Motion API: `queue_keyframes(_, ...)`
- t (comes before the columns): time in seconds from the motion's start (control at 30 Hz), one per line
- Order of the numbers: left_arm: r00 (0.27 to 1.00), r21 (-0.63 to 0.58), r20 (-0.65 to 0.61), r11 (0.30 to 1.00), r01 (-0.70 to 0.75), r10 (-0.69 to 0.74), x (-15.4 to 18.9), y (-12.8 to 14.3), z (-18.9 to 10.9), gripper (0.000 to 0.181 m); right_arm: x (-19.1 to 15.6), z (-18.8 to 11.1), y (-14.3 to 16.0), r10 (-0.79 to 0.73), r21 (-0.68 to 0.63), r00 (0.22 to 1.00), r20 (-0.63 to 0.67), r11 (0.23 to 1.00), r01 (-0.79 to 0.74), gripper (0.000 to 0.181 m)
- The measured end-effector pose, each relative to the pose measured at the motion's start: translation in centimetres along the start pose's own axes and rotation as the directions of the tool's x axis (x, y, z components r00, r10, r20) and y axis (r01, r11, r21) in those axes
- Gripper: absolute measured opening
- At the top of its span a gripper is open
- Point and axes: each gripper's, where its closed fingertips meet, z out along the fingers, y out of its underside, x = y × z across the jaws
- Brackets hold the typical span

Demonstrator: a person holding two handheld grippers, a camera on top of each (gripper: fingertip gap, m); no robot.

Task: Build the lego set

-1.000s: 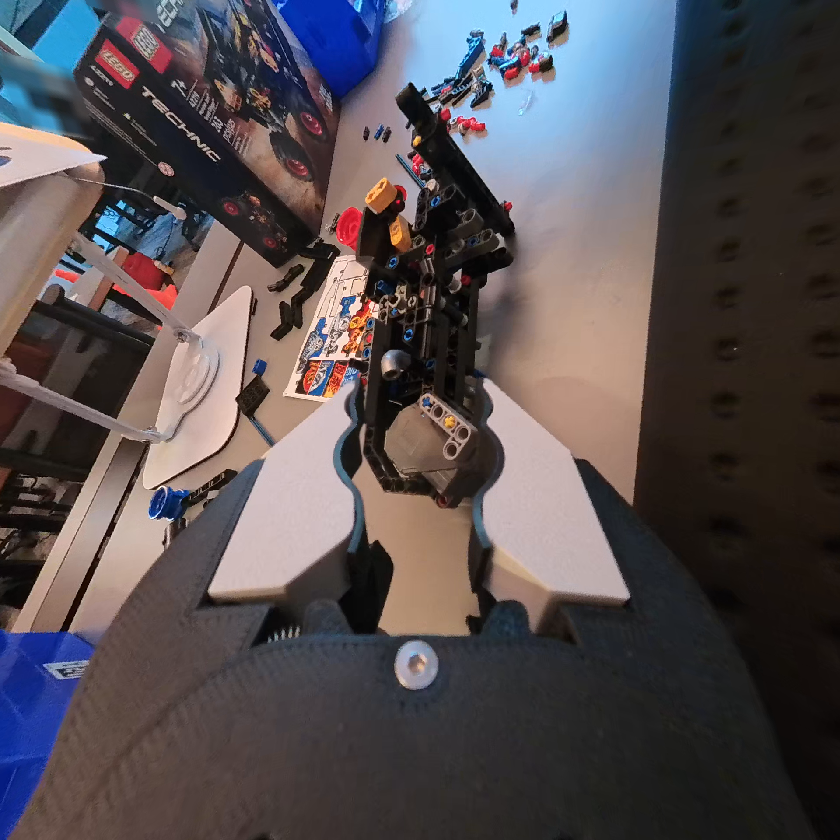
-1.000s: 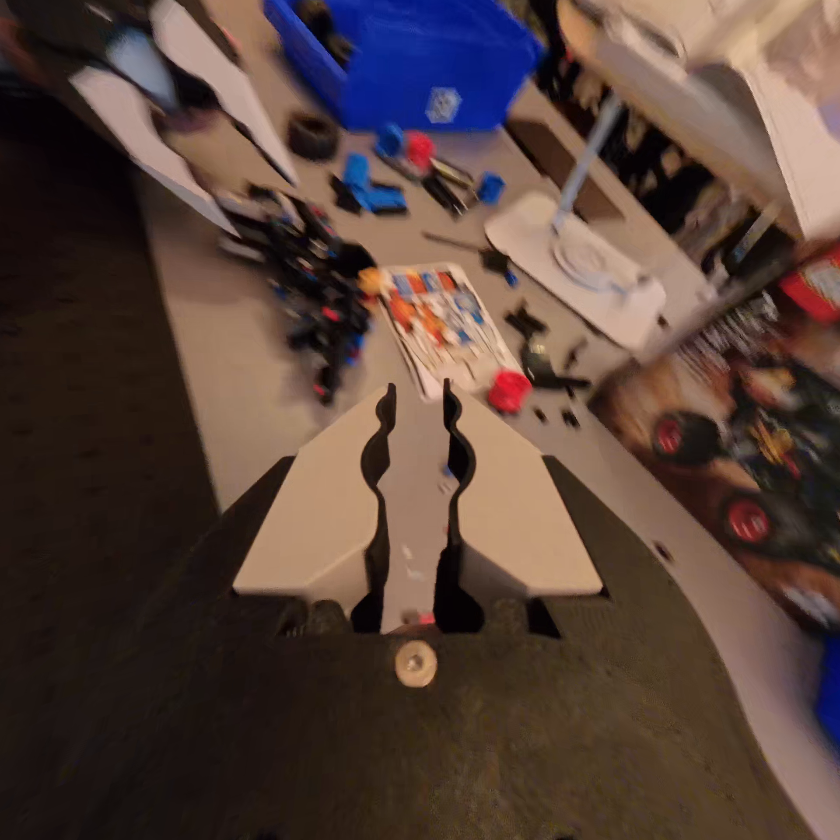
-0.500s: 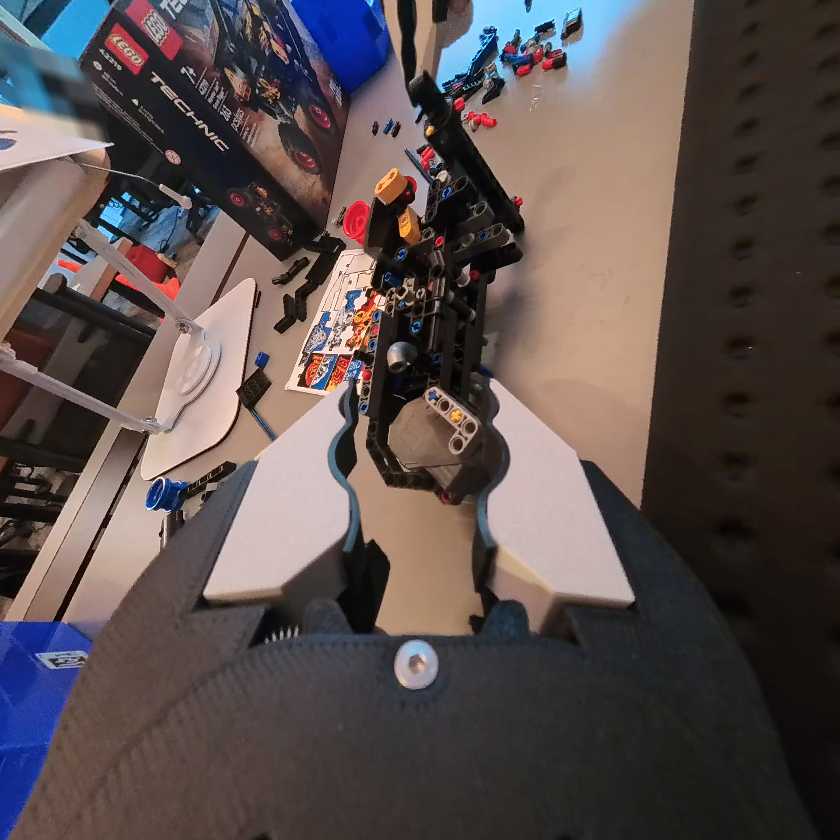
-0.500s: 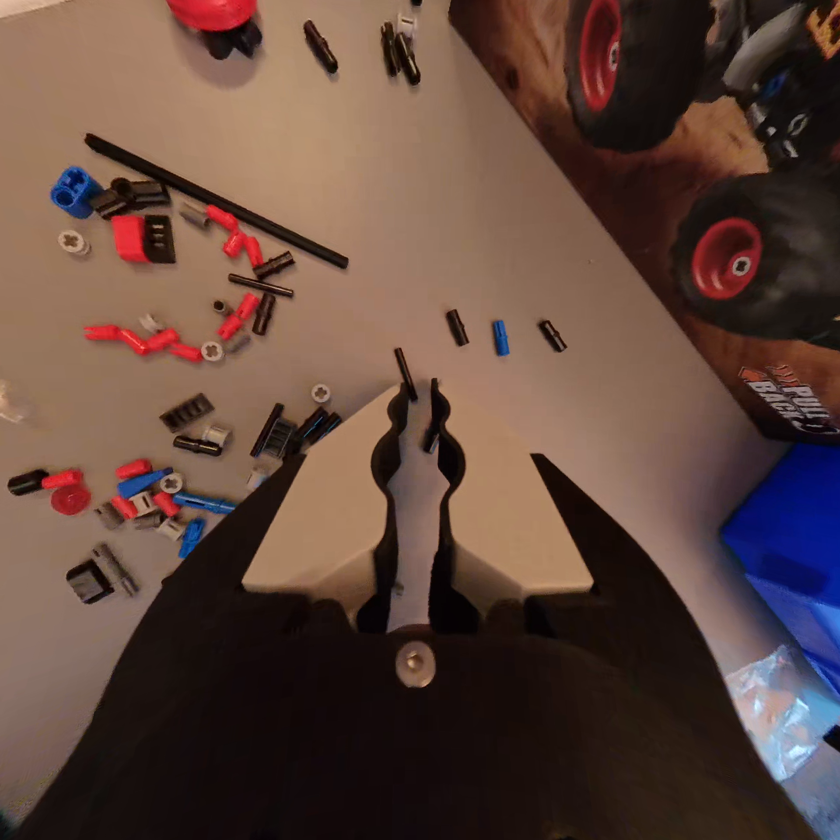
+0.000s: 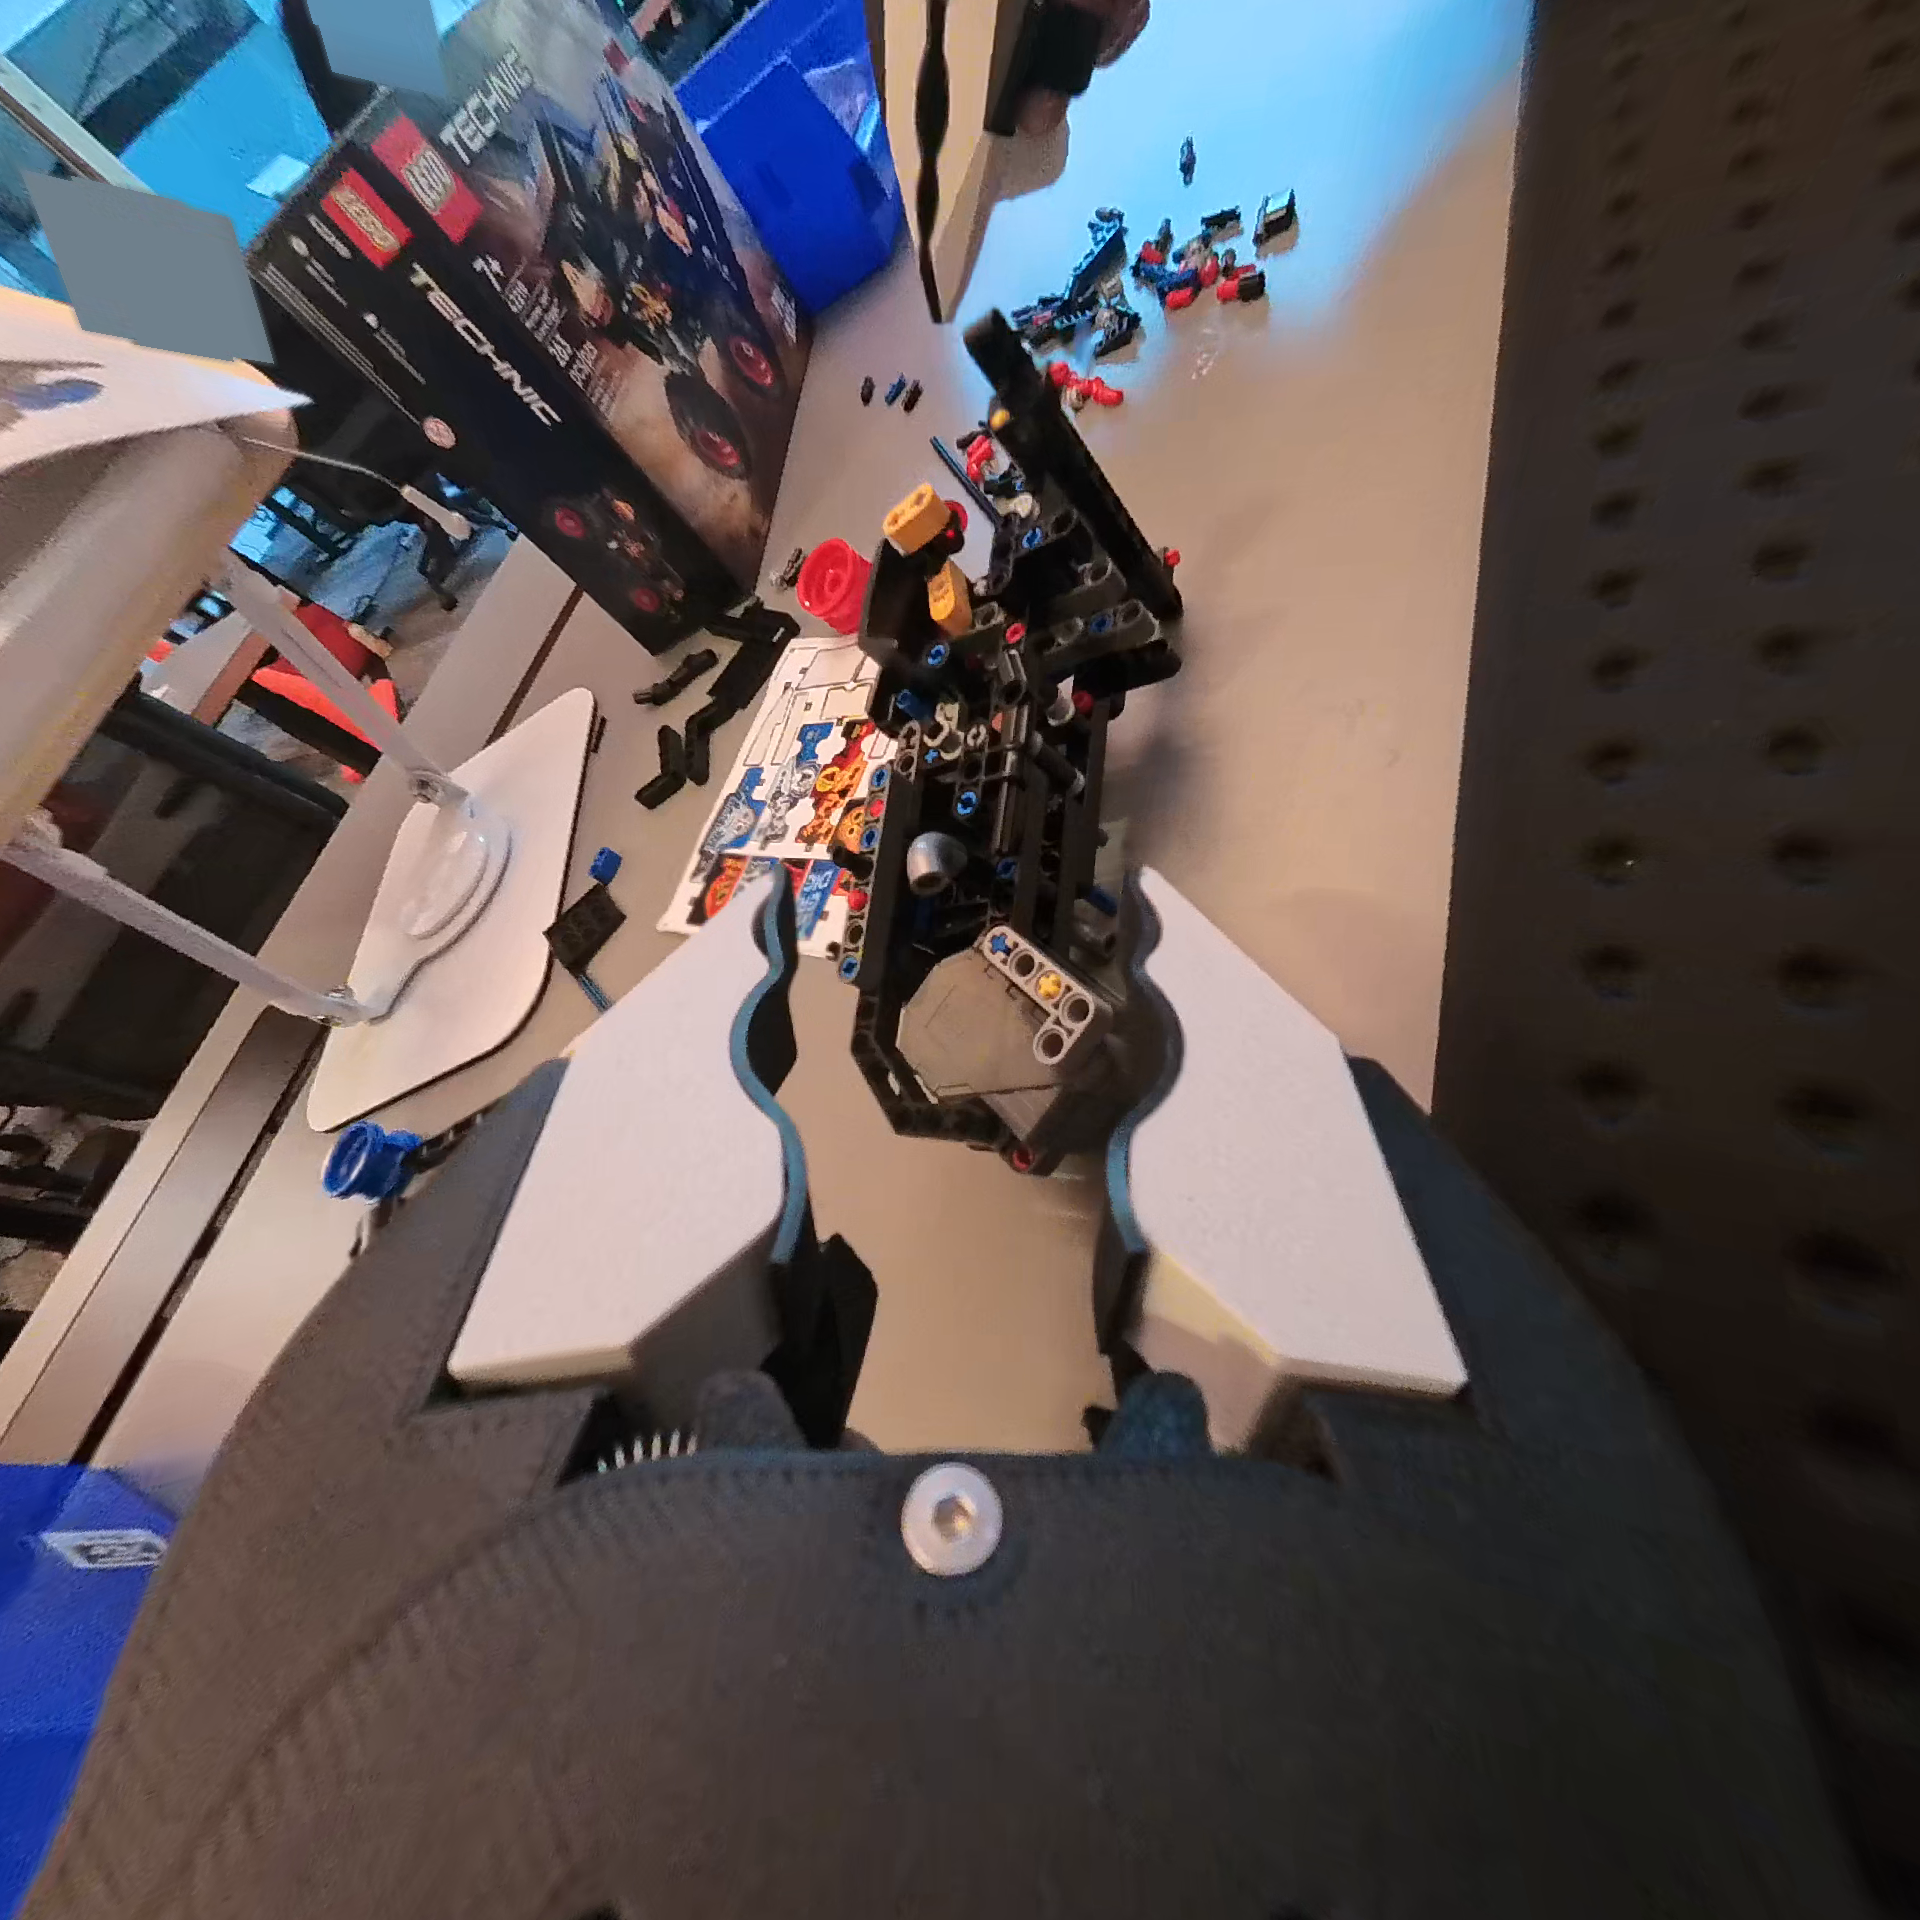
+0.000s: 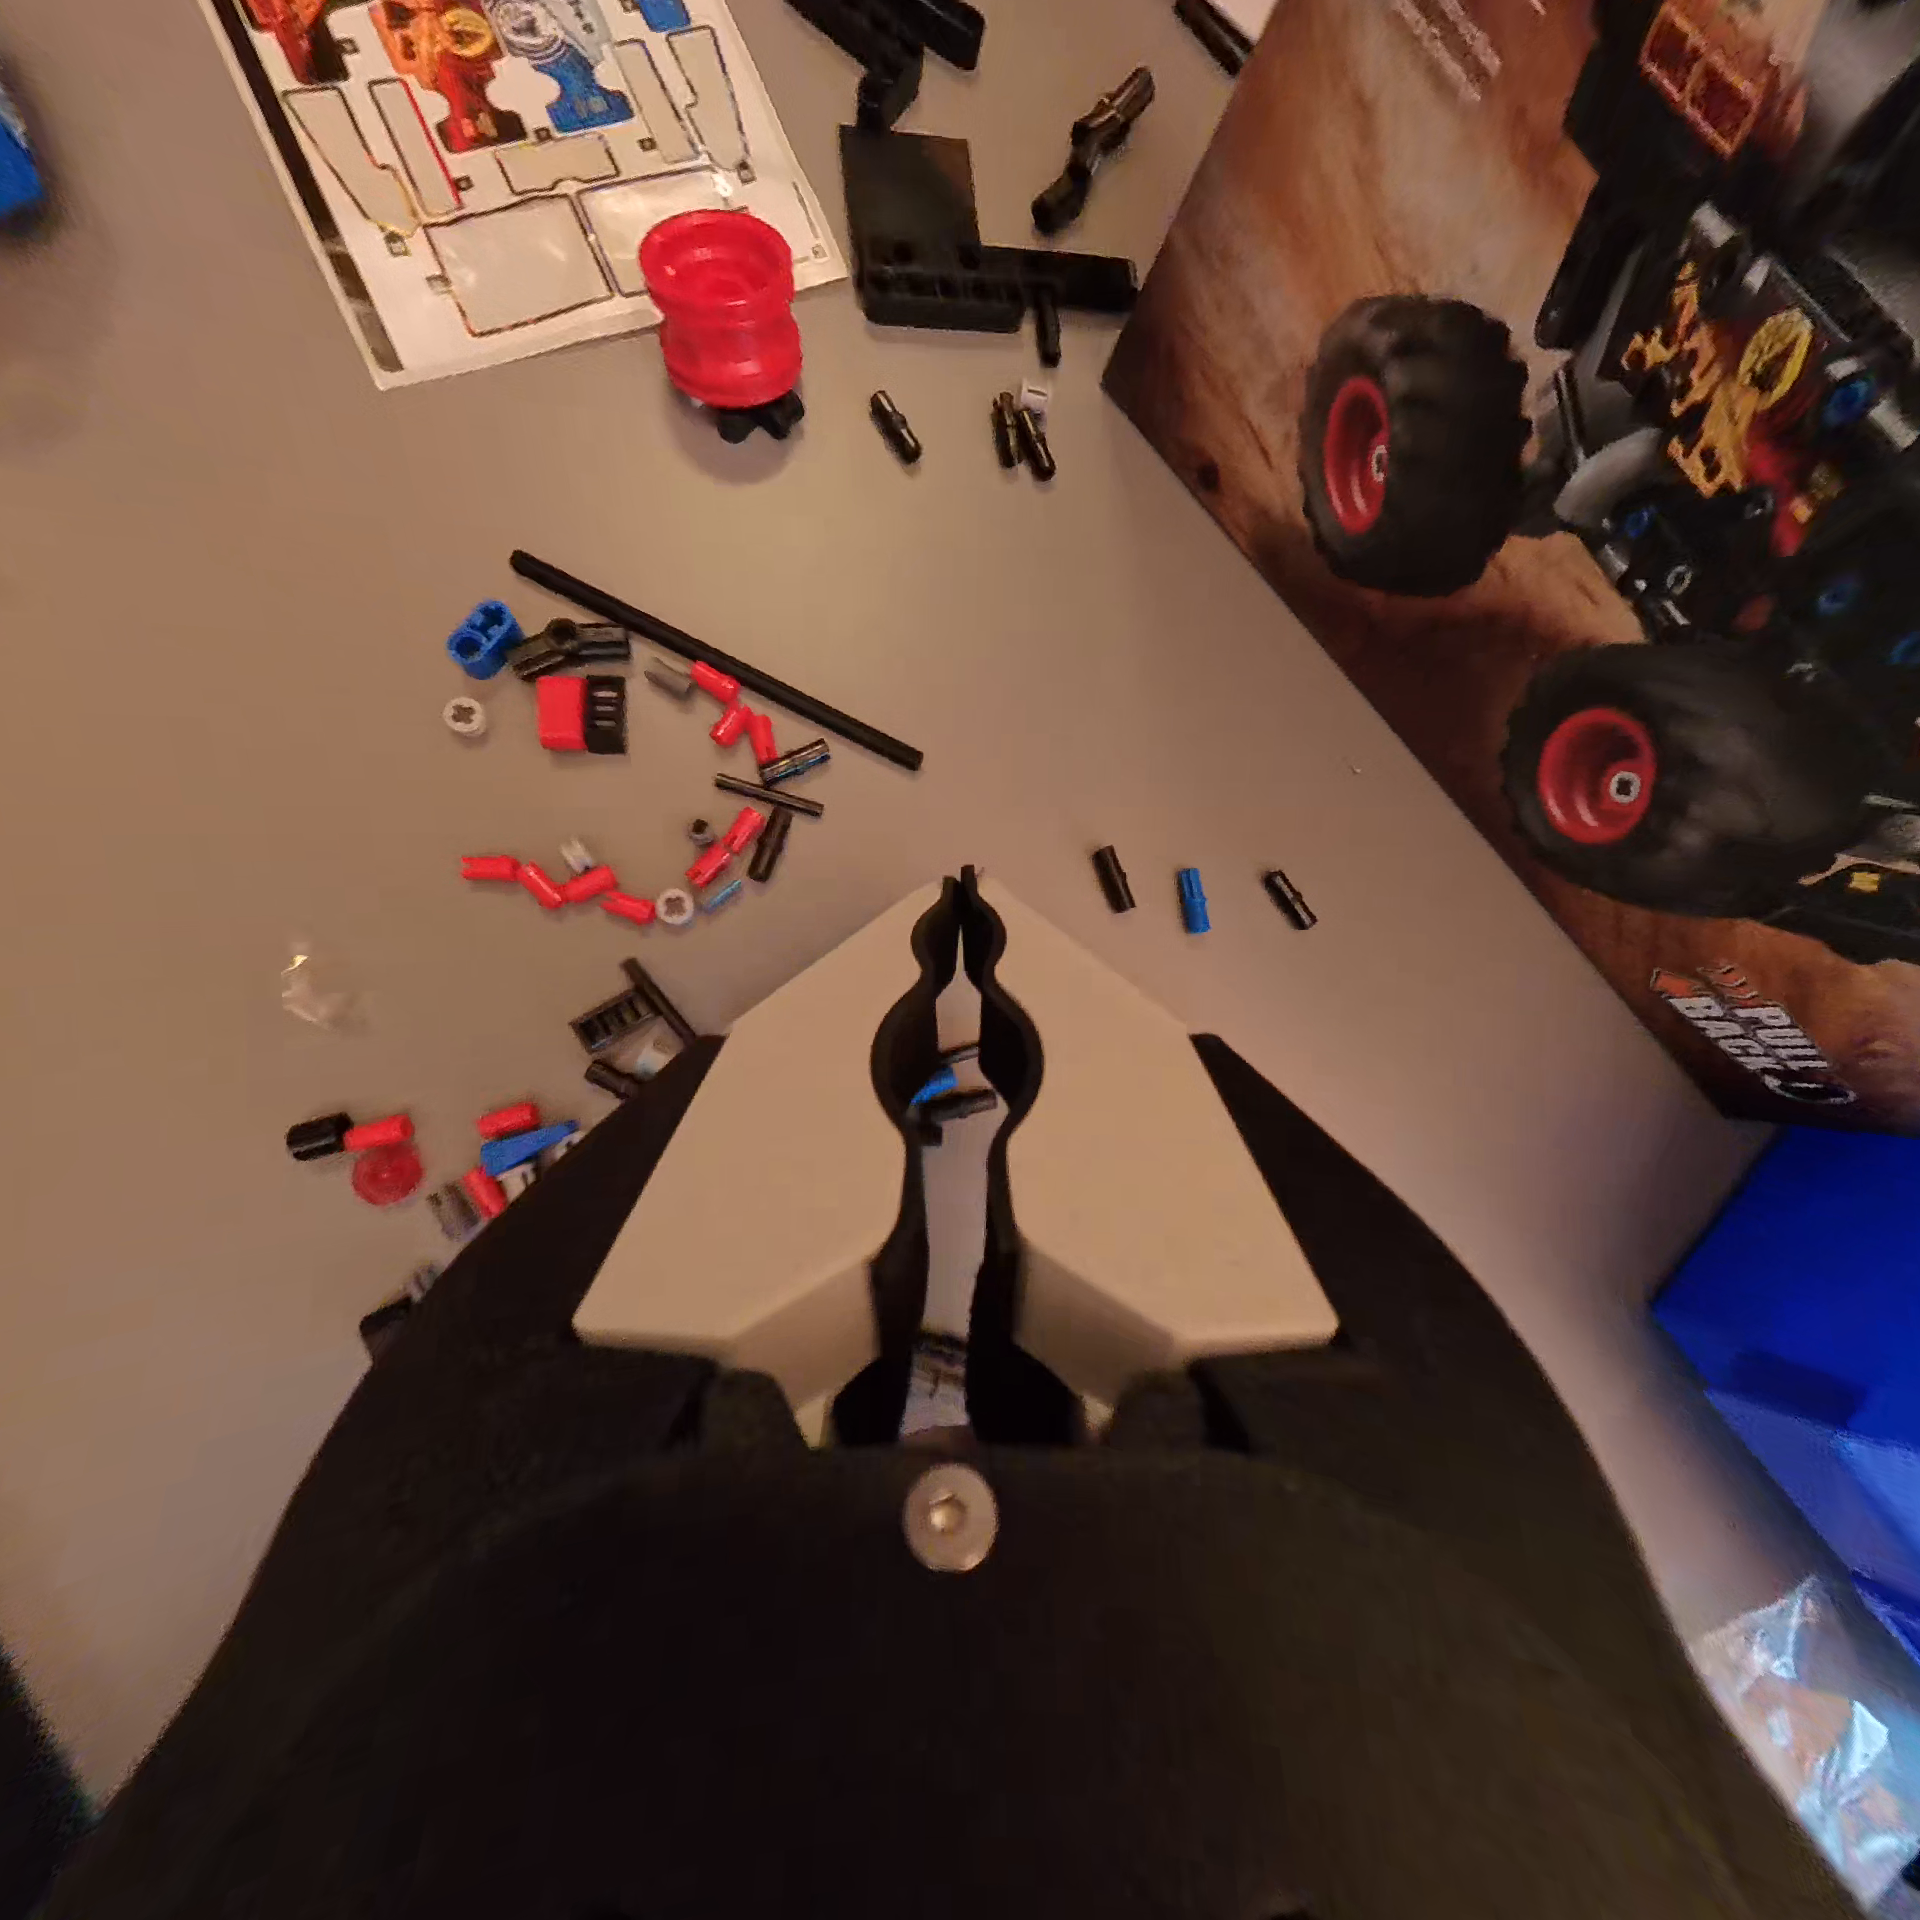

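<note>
Chassis axis: the black lego chassis (image 5: 997, 831) is being seen lying on the grey table (image 5: 1299, 665), its long axis running away from the left wrist camera, leaning slightly toward the upper right.
Chassis ends: the near end, carrying a grey motor block (image 5: 987, 1029), is being pointed at the camera; the far end is being formed by a long black beam (image 5: 1070, 468) angled across it.
Left gripper: the left gripper (image 5: 956, 904) is being held with its jaws wide apart; the near end of the chassis is lying between them, closer to the right finger. Whether that finger is touching the chassis cannot be told.
Right gripper: the right gripper (image 6: 961, 883) is being held over the table with its jaws pressed together at the tips; a thin dark sliver is showing between the tips, but what it is cannot be told.
Pins ahead of the right jaws: 3 small pins (image 6: 1195, 896), 2 black and 1 blue, are lying in a row just right of the tips.
Loose parts: a scatter of red, black and blue pieces (image 6: 644, 810) is lying left of the right jaws, with a long black axle (image 6: 717, 660) beyond them.
Further items: a red wheel hub (image 6: 722, 307) is resting at the edge of the sticker sheet (image 6: 499, 177); the set's box (image 6: 1558, 499) is lying along the right side.
</note>
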Motion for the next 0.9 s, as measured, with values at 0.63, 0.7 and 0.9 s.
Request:
queue_keyframes(0.63,1.0,-0.013,0.017,1.0,-0.025,0.025,0.3,0.0,0.2,0.06,-7.7,0.3,2.0,0.08,-0.106,0.99,0.116,0.992,-0.068,0.019)
queue_keyframes(0.7,1.0,-0.014,0.016,1.0,-0.025,0.025,0.3,0.0,0.2,0.06,-7.9,0.5,1.8,0.118,-0.102,0.986,0.122,0.989,-0.106,0.017)
queue_keyframes(0.9,1.0,-0.013,0.011,1.0,-0.024,0.024,0.3,0.2,0.2,0.06,-7.9,0.7,1.7,0.174,-0.101,0.978,0.116,0.981,-0.163,0.006)
